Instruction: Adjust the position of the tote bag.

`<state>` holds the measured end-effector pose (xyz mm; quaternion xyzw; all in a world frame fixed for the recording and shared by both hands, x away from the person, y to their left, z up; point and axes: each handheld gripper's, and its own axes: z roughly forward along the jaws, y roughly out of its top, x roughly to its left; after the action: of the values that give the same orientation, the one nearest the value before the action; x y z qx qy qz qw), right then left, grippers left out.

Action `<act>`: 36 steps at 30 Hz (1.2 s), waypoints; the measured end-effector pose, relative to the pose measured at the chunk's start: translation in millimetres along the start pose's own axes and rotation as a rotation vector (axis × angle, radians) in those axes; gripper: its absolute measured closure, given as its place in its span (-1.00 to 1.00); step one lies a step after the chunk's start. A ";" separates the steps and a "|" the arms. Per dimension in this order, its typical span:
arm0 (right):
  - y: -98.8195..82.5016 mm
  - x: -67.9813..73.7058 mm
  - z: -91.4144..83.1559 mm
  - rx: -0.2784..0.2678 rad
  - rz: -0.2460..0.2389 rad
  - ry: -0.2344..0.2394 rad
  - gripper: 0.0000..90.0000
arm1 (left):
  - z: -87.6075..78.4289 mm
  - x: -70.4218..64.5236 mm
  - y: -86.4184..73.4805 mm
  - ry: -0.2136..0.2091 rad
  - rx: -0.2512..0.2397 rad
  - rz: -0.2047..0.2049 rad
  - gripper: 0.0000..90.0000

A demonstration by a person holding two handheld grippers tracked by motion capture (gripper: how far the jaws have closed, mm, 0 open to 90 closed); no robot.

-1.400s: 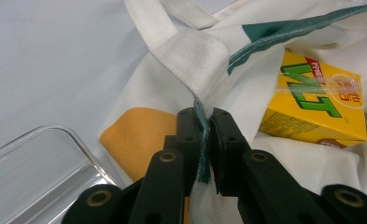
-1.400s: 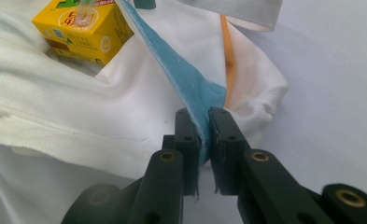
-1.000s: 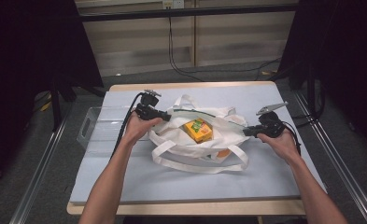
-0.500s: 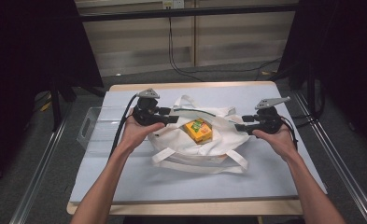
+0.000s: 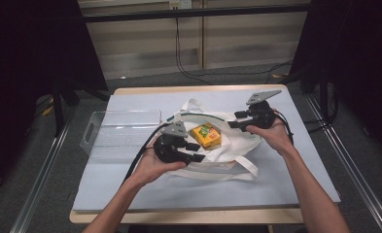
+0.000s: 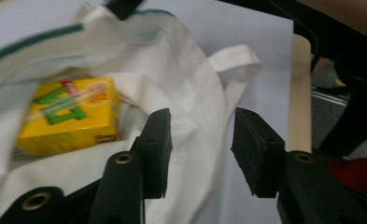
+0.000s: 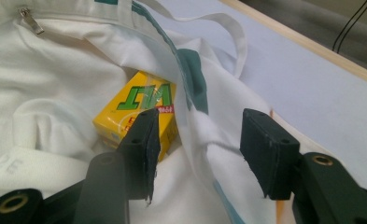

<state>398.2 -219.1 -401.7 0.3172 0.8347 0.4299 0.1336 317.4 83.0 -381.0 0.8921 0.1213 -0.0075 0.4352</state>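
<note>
A white tote bag (image 5: 230, 145) with green trim lies slumped mid-table, mouth open, with a yellow carton (image 5: 206, 135) inside. My left gripper (image 5: 197, 151) hovers at the bag's near-left side, pointing right. Its jaws stand apart after just closing a little, with only loose cloth (image 6: 190, 84) behind them and the carton (image 6: 69, 114) to the left. My right gripper (image 5: 232, 120) hangs over the bag's far-right rim, pointing left. Its jaws have just been opening, and the green-trimmed rim (image 7: 190, 70) runs between them untouched, with the carton (image 7: 139, 105) beyond.
A clear plastic tray (image 5: 123, 128) sits left of the bag on the pale blue mat (image 5: 179, 194). The bag's strap (image 5: 237, 170) loops toward the near edge. A zip pull (image 7: 30, 21) shows inside the bag. Dark floor and metal rails flank the table.
Both grippers have come off the bag's rim. The left hand swung toward the near side of the bag; the right hand rose and drew back. The bag has sagged.
</note>
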 end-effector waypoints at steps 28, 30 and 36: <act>23.6 -58.4 83.5 0.174 0.103 -0.028 0.88 | 42.0 -12.6 -41.4 -0.006 0.112 0.034 0.96; 23.8 -60.7 88.3 0.177 0.120 -0.040 0.89 | 42.9 -13.7 -42.7 -0.001 0.135 0.051 0.97; 15.0 -66.2 98.9 0.191 0.154 -0.075 0.89 | 46.7 -12.4 -49.7 -0.034 0.111 0.007 0.97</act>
<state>504.0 -192.7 -451.7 0.4075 0.8394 0.3454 0.1003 298.6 73.4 -447.1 0.9151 0.1099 -0.0279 0.3870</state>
